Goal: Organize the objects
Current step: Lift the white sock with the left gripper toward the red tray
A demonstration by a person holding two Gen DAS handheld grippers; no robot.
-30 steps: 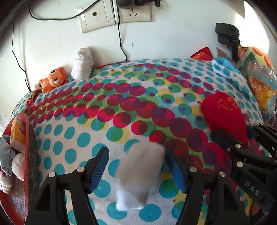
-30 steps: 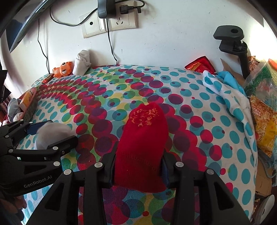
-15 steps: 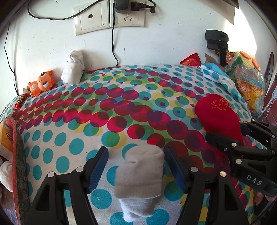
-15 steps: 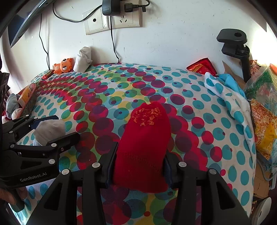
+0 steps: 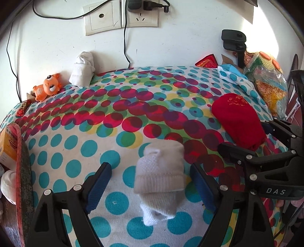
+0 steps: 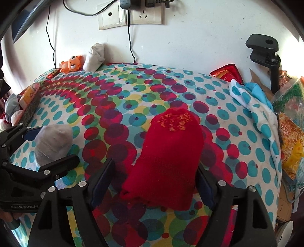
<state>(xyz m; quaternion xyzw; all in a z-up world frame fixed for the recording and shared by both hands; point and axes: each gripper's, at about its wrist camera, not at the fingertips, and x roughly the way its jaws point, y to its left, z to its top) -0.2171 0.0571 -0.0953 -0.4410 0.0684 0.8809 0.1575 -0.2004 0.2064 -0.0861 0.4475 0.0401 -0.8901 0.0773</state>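
Mostly dotted tablecloth vs white wall.

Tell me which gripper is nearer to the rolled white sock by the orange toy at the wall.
Left. The left gripper, open around another white sock bundle, sits on that side of the bed; the right gripper straddles the red sock, farther from the rolled white sock.

A cloth with coloured dots covers the surface. At the far edge, an orange toy animal lies against the white wall. Two wall sockets are above, with a black cable hanging down. On the right stand a black clamp and some bright snack bags.
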